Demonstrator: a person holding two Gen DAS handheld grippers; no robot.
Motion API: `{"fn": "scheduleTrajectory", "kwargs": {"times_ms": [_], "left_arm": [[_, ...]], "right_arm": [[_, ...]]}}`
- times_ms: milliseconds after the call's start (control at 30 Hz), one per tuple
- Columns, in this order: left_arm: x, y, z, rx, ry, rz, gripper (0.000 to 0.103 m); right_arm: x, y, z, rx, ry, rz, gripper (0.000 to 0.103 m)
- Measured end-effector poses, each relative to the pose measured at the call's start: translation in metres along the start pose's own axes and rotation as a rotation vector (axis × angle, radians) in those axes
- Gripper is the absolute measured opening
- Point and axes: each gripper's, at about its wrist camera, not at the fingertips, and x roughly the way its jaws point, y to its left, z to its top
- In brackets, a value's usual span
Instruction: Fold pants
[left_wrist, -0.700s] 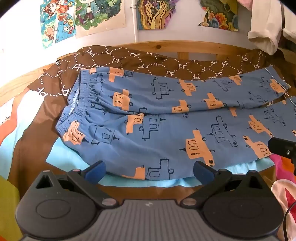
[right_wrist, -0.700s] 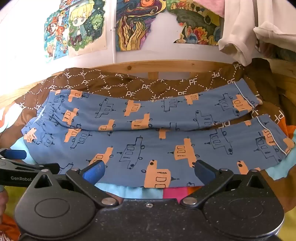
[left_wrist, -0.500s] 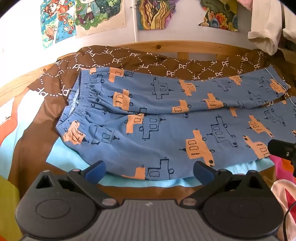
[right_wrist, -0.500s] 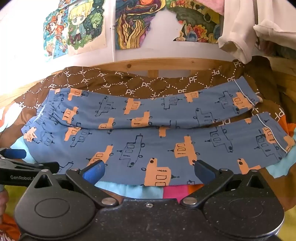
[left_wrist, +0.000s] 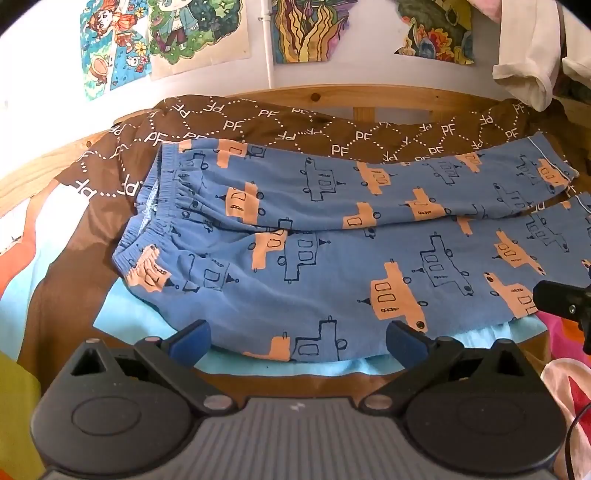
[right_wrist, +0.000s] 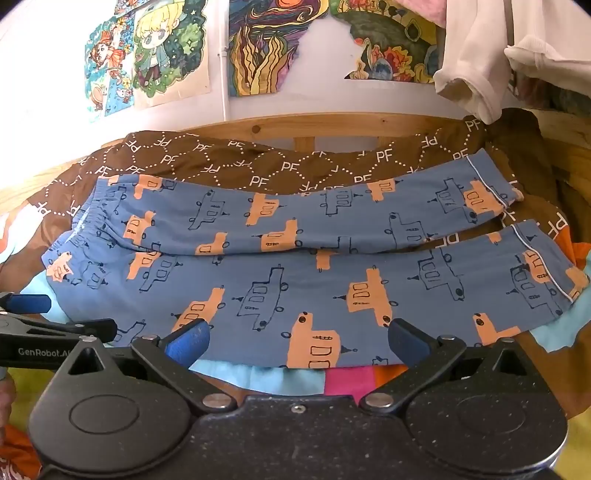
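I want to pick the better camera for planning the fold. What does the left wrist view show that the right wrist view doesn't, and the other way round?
Only the left wrist view: the elastic waistband close up, with the right gripper's tip poking in at the right edge.

Only the right wrist view: both leg cuffs complete, and the left gripper's arm at the left edge.

Both: the blue pants spread flat on the brown blanket, each gripper open, left gripper and right gripper holding nothing.

Blue pants (right_wrist: 295, 266) flat on brown blanket (right_wrist: 236, 162); right tongs (right_wrist: 297, 341) wide, empty
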Motion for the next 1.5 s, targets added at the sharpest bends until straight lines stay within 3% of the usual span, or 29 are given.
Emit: {"fn": "scheduleTrajectory", "kwargs": {"times_ms": [1500], "left_arm": [[0.0037,-0.0004,-0.0015,0.004,0.006,-0.006,0.103]], "right_arm": [[0.001,-0.0009,-0.0003,0.01,0.011,0.006,0.102]]}}
